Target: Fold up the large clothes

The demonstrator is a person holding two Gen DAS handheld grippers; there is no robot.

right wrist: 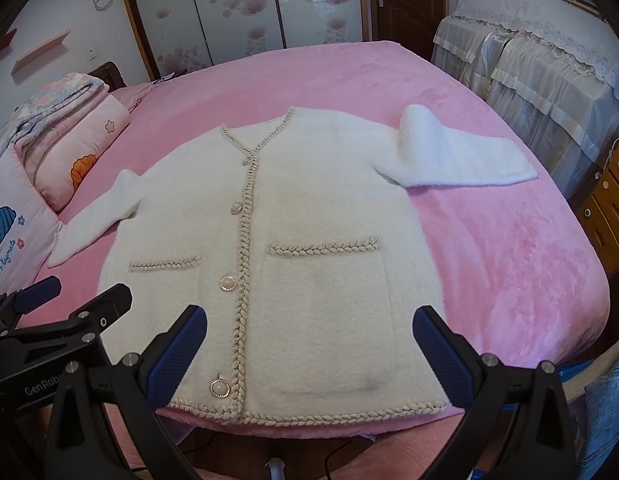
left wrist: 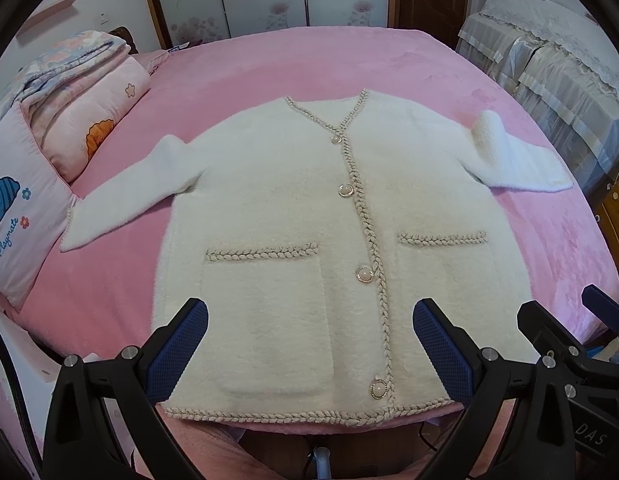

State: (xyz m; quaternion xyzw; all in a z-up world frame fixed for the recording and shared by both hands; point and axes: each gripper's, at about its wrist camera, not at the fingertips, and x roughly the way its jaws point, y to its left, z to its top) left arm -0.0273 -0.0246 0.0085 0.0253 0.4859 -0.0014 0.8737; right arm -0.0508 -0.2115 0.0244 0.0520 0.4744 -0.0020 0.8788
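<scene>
A pink bed [left wrist: 409, 64] is carrying a cream cardigan [left wrist: 277, 208] lying flat and buttoned, sleeves spreading left and right, its hem lying at the near edge. Folded quilts [left wrist: 81, 96] are sitting far left. The left tool [left wrist: 309, 350] and right tool [right wrist: 309, 350] are hovering over the hem, fingers apart, gripping nothing

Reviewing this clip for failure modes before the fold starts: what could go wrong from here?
1. The cardigan hem lies at the bed edge; pulling toward the person might drag it off.
2. The fluffy, thick knit may slip from the open left gripper or right gripper.
3. The right sleeve is already bent over at the shoulder, so folding could bunch unevenly.
</scene>
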